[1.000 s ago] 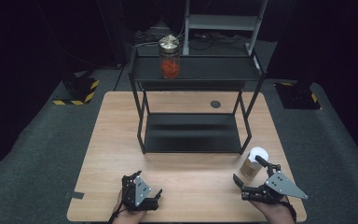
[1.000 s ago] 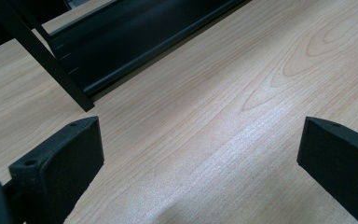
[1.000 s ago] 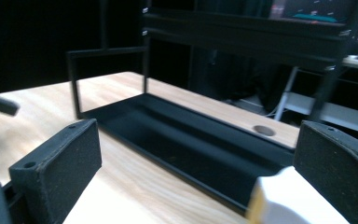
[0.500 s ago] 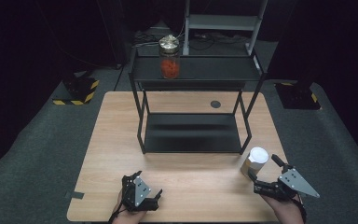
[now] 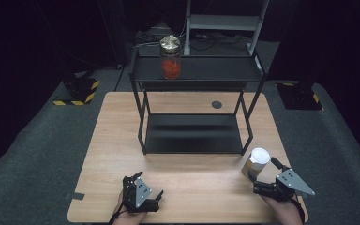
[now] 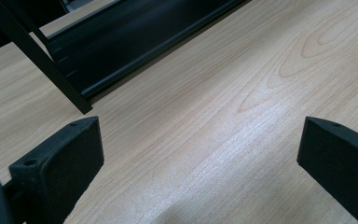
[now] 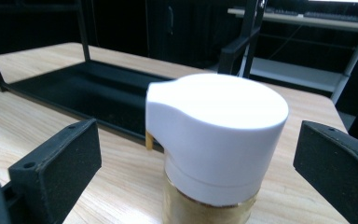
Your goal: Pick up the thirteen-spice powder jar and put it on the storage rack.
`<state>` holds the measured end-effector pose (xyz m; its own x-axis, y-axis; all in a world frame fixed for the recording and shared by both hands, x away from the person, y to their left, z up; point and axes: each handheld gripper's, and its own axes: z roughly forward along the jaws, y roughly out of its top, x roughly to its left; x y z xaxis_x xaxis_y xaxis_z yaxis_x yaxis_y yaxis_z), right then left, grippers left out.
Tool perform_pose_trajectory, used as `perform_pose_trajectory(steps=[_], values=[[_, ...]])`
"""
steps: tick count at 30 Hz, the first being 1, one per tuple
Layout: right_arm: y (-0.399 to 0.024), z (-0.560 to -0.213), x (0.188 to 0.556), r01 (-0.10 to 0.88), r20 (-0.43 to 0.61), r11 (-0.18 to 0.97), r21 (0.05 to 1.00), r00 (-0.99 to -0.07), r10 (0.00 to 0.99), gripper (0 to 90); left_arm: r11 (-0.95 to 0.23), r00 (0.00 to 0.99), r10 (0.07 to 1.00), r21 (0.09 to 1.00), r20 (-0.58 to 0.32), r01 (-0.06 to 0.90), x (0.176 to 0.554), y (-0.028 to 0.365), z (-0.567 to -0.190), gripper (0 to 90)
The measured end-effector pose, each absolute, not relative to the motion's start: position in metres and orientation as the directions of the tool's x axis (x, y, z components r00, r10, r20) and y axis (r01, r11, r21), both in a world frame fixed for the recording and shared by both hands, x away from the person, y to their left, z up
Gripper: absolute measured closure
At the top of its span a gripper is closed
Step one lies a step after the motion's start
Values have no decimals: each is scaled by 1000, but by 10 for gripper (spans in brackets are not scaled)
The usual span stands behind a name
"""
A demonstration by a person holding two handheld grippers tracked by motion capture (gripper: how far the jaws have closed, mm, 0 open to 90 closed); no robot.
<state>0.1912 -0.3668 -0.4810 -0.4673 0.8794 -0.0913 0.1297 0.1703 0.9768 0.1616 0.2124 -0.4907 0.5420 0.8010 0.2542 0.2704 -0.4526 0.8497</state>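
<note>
A tan bottle with a white cap stands upright on the wooden table, at the front right. My right gripper is open just behind it. In the right gripper view the cap sits close up between the two spread jaws, and neither jaw touches it. My left gripper is open near the table's front edge. In the left gripper view it holds nothing and hangs over bare wood.
A black two-tier rack stands mid-table; its lower shelf lies ahead of the left gripper. A jar of red contents with a gold lid stands on the top shelf. A small dark round hole marks the table behind the rack.
My right gripper has drawn back to the right, away from the bottle, which stays standing. The left gripper has not moved.
</note>
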Motion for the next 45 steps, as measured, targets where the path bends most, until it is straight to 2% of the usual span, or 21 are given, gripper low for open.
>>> perform_pose_trajectory(steps=[8, 16, 31, 41, 45], values=[[-366, -487, 200, 158, -90, 185, 970, -473, 876, 9, -452, 542, 801, 850, 253, 271, 162, 213, -491, 6], [-362, -493, 207, 187, -81, 183, 965, -451, 889, 73, -442, 541, 805, 854, 244, 274, 161, 214, -491, 6], [-361, -498, 213, 177, -103, 202, 963, -451, 886, 175, -432, 540, 809, 858, 233, 276, 160, 215, -491, 6], [-362, -501, 213, 168, -93, 185, 968, -442, 892, 232, -428, 540, 809, 861, 230, 275, 159, 216, -491, 6], [-365, -503, 214, 168, -70, 161, 972, -448, 891, 281, -425, 540, 810, 863, 226, 275, 159, 217, -491, 6]])
